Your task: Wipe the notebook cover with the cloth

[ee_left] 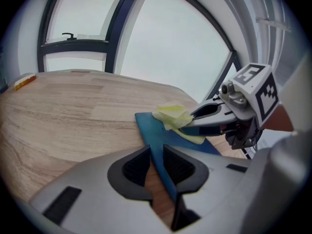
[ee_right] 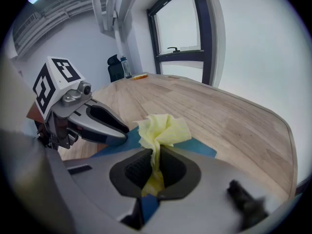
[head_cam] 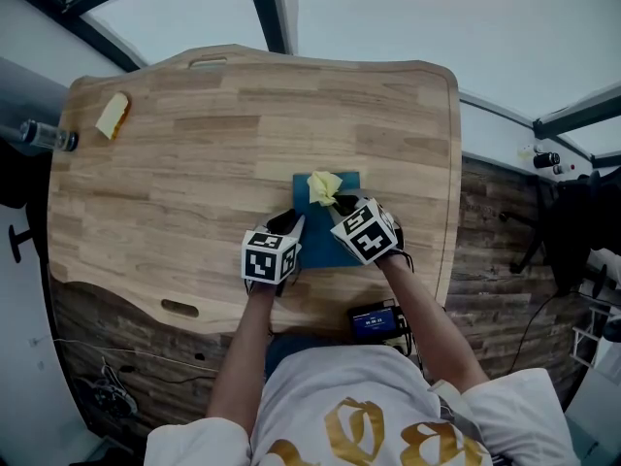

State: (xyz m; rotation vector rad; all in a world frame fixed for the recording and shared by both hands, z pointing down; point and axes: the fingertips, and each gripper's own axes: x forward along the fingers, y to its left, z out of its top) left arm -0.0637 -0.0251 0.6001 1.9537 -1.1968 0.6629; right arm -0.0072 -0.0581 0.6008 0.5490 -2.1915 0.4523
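The blue notebook point(head_cam: 315, 237) lies flat on the wooden table point(head_cam: 194, 144), near its front edge; the left gripper point(ee_left: 155, 167) pinches the notebook's near edge between its jaws. The right gripper point(ee_right: 155, 167) has its jaws clamped on the crumpled yellow cloth point(ee_right: 163, 129); the cloth sits on the cover's far part.

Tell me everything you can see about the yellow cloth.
The cloth is pale yellow, thin and soft-looking, crumpled into a bunch. The right gripper has its jaws shut on it, so the loose top fans out in folds ahead of the jaws while a strip runs back between them. It rests on the cover of the blue notebook, near the notebook's far end, on the wooden table. No print or stain shows on it.
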